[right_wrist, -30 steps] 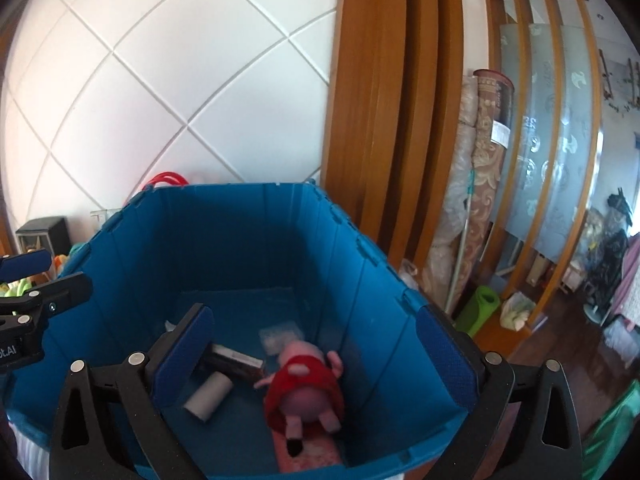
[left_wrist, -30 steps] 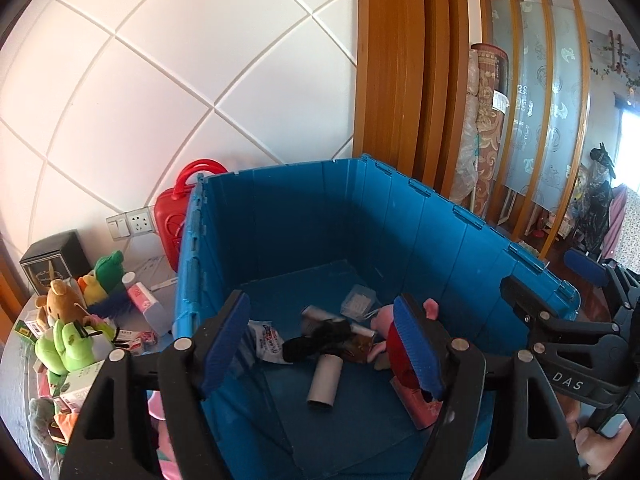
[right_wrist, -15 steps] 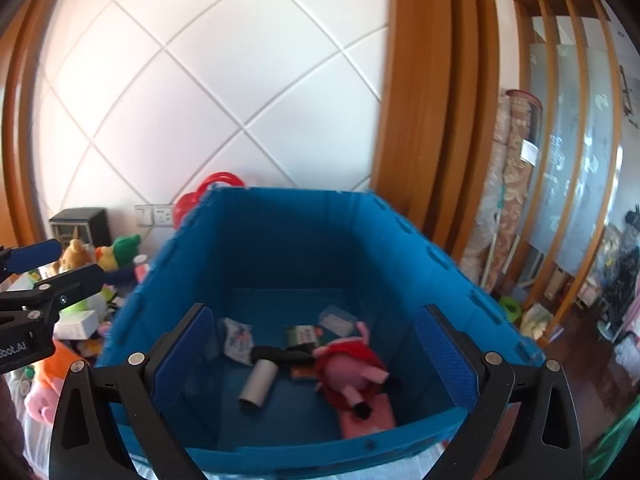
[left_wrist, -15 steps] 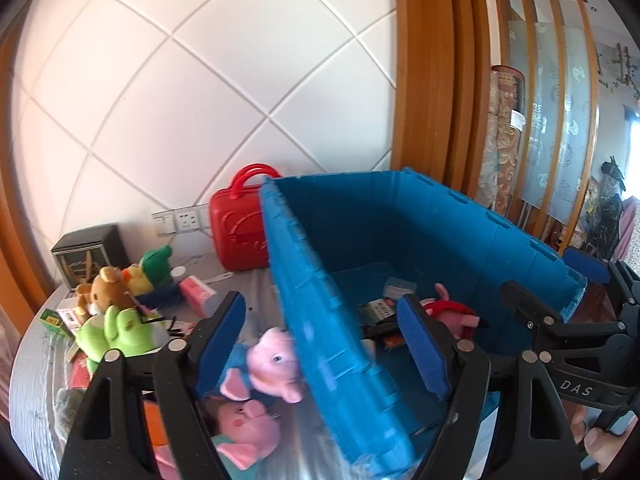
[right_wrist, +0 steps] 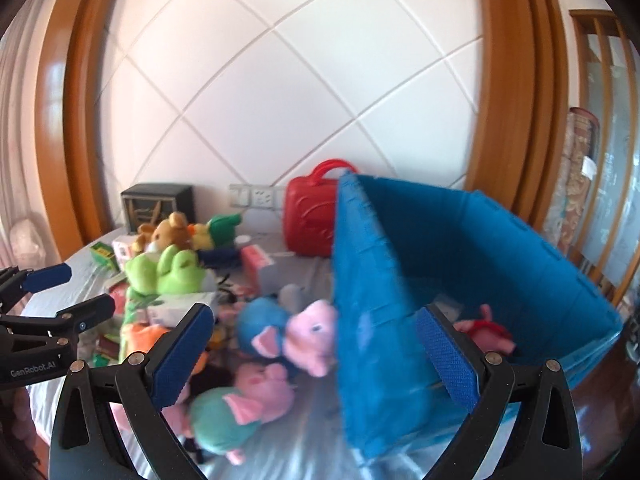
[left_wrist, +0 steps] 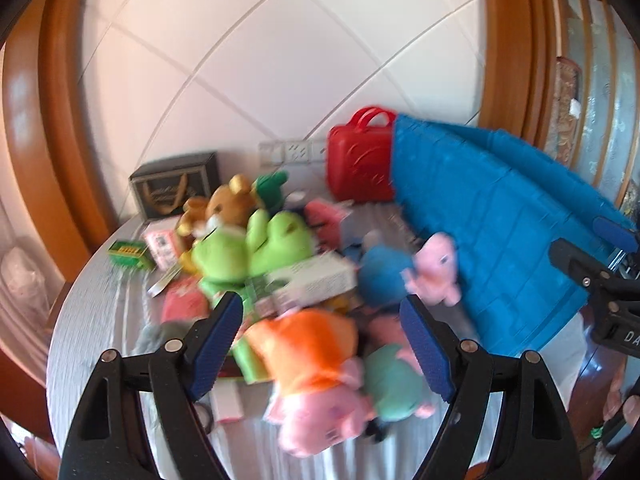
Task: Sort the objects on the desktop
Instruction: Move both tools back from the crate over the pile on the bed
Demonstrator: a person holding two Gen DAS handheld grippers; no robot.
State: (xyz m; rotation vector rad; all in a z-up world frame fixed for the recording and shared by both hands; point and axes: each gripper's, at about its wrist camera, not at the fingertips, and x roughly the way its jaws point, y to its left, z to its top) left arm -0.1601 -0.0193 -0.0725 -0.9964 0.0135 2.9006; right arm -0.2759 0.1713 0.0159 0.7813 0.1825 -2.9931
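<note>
**Op:** Target for this pick, as I judge it: the orange pig point(left_wrist: 308, 344), lying near the front of the toy pile on the table point(left_wrist: 92, 312), left of the bin point(left_wrist: 500, 248). It sits framed between the left gripper point(left_wrist: 322, 340) pads, not touched. Left jaws stand wide, nothing in them.

**Obs:** And the right gripper point(right_wrist: 316, 348)?

**Op:** Also wide and empty. It straddles the bin's near-left wall; blue pig point(right_wrist: 280, 332) and teal pig point(right_wrist: 232, 408) lie left of that wall, a red pig point(right_wrist: 486, 330) already inside the bin.

**Obs:** How would you do the grab well?

**Op:** Left view is blurred, so I'd settle first. Then lower onto the orange body rather than the pink head; plush compresses, so I'd close firmly across the thick middle. The teal pig lies touching it on the right and a white box point(left_wrist: 316, 280) just beyond, so I'd keep the pads clear of both or two things come up together.

**Obs:** Risks?

**Op:** Snagging neighbours, and clipping the bin wall on the carry right. I'd lift well above the rim before crossing, and keep the right gripper out of the path.
</note>
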